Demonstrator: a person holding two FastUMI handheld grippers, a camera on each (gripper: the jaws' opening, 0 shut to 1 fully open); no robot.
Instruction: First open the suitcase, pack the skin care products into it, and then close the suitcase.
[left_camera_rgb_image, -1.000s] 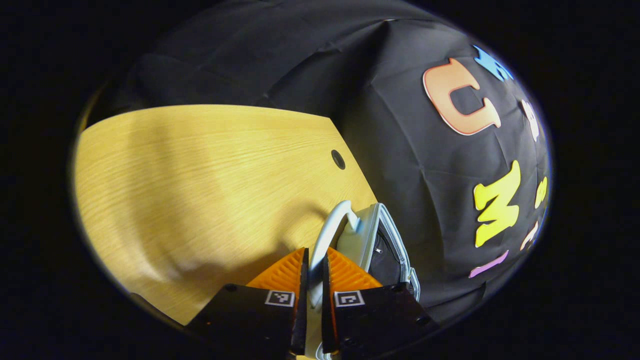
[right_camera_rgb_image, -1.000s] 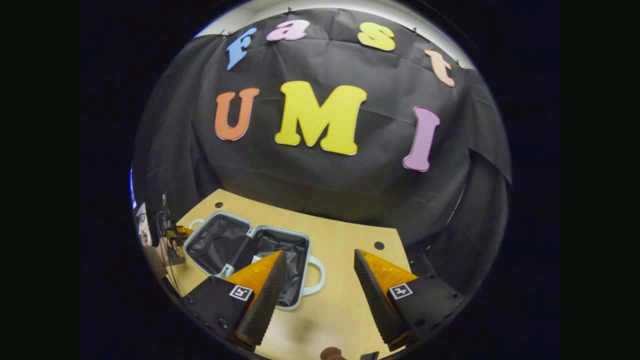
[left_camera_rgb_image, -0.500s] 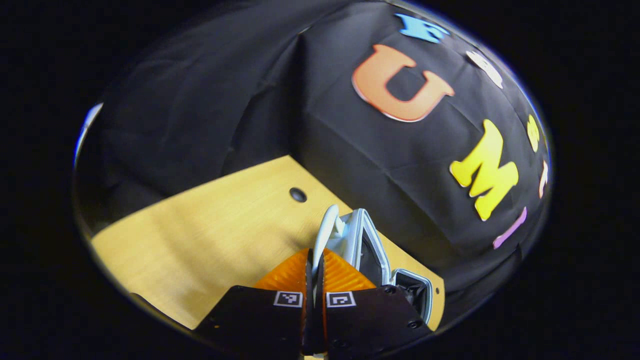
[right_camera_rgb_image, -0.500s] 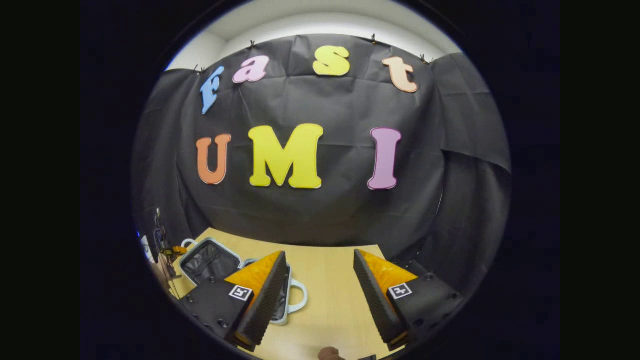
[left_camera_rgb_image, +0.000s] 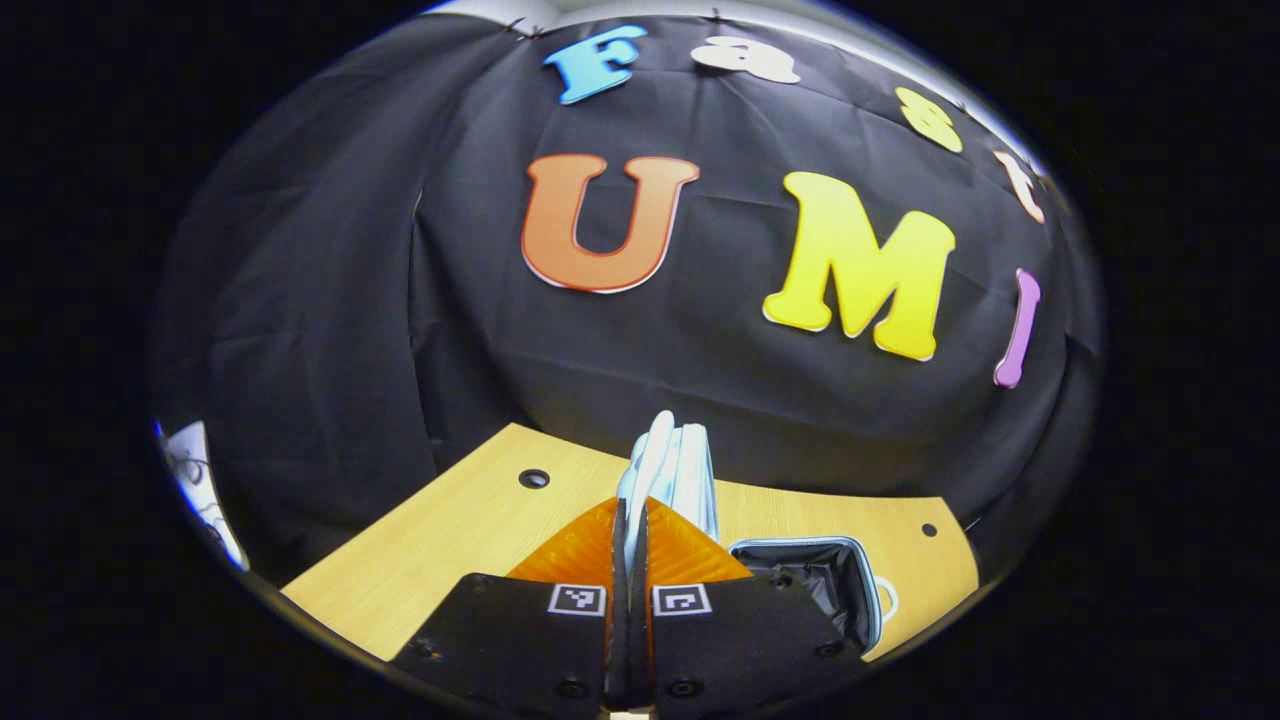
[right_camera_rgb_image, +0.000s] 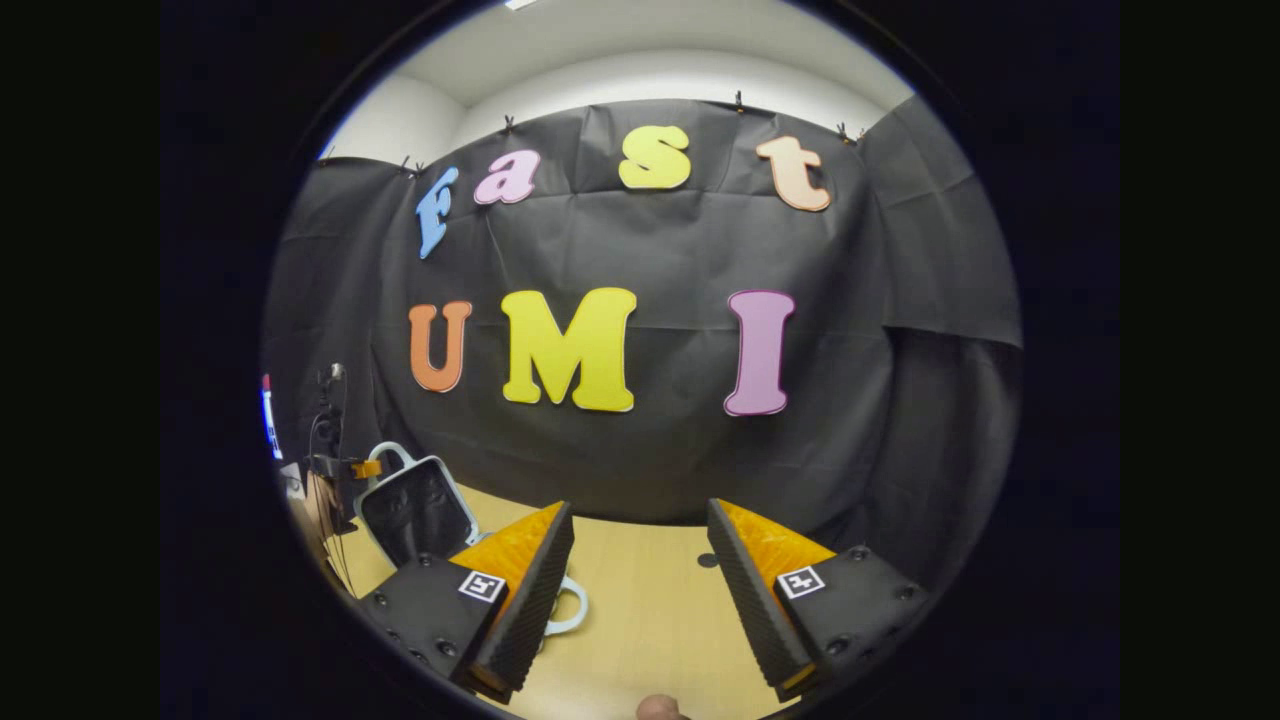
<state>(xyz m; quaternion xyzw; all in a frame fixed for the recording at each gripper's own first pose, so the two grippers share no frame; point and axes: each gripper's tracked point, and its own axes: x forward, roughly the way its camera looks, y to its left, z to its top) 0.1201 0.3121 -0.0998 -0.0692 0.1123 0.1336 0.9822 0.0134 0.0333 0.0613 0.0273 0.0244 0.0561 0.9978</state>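
The pale blue suitcase lies open on the wooden table (left_camera_rgb_image: 450, 535). My left gripper (left_camera_rgb_image: 632, 508) is shut on the lid's handle (left_camera_rgb_image: 652, 448) and holds the lid (left_camera_rgb_image: 692, 472) up, seen edge-on. Beside it to the right lies the base half (left_camera_rgb_image: 825, 580) with its black lining. In the right gripper view the raised lid (right_camera_rgb_image: 415, 512) stands at the far left, with the left gripper (right_camera_rgb_image: 352, 468) on the lid's handle (right_camera_rgb_image: 395, 453) at its top. My right gripper (right_camera_rgb_image: 638, 508) hangs open over the table (right_camera_rgb_image: 640, 620), holding nothing, to the right of the base's handle (right_camera_rgb_image: 570, 605).
The table has small round holes (left_camera_rgb_image: 533, 478) near its back corners, and the black cloth wall stands right behind it. A small brown rounded thing (right_camera_rgb_image: 660, 708) peeks in at the bottom edge of the right gripper view. Cables and a stand (right_camera_rgb_image: 325, 430) show far left.
My left gripper, still shut on the handle, has swung the lid up from lying flat to nearly upright. The right gripper view has tilted upward, showing more wall.
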